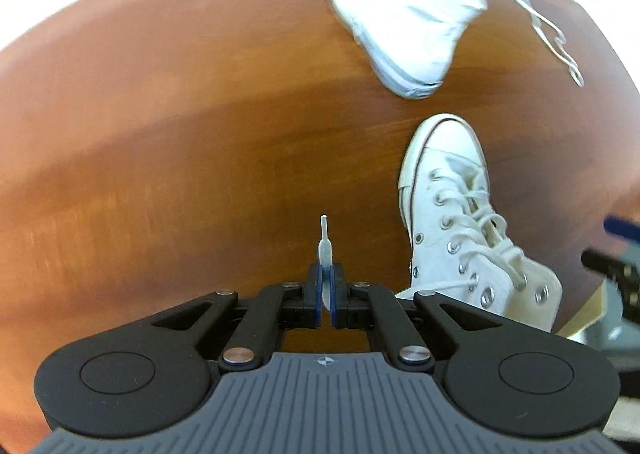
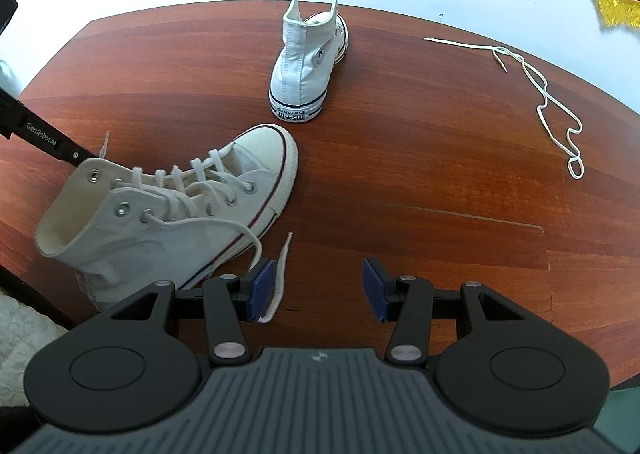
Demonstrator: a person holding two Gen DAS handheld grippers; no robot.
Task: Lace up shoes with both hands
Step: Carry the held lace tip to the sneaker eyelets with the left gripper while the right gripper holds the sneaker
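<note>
A white high-top shoe (image 1: 460, 222) (image 2: 172, 210) lies on the wooden table (image 2: 400, 158), laced most of the way up. My left gripper (image 1: 326, 274) is shut on one lace end (image 1: 324, 242), whose tip sticks out past the pads, to the left of this shoe. In the right wrist view the left gripper's black body (image 2: 40, 134) shows behind the shoe's collar. My right gripper (image 2: 318, 282) stands open in front of the shoe's sole. The other lace end (image 2: 280, 266) runs from an upper eyelet and rests against the right gripper's left pad, unpinched.
A second white high-top (image 2: 308, 66) (image 1: 404, 22) stands upright farther back, heel towards me, without a lace. A loose white lace (image 2: 548, 102) (image 1: 552, 30) lies tangled at the right. The table's far edge (image 2: 224, 4) curves close behind. A white fluffy cloth (image 2: 24, 334) sits below the table's left corner.
</note>
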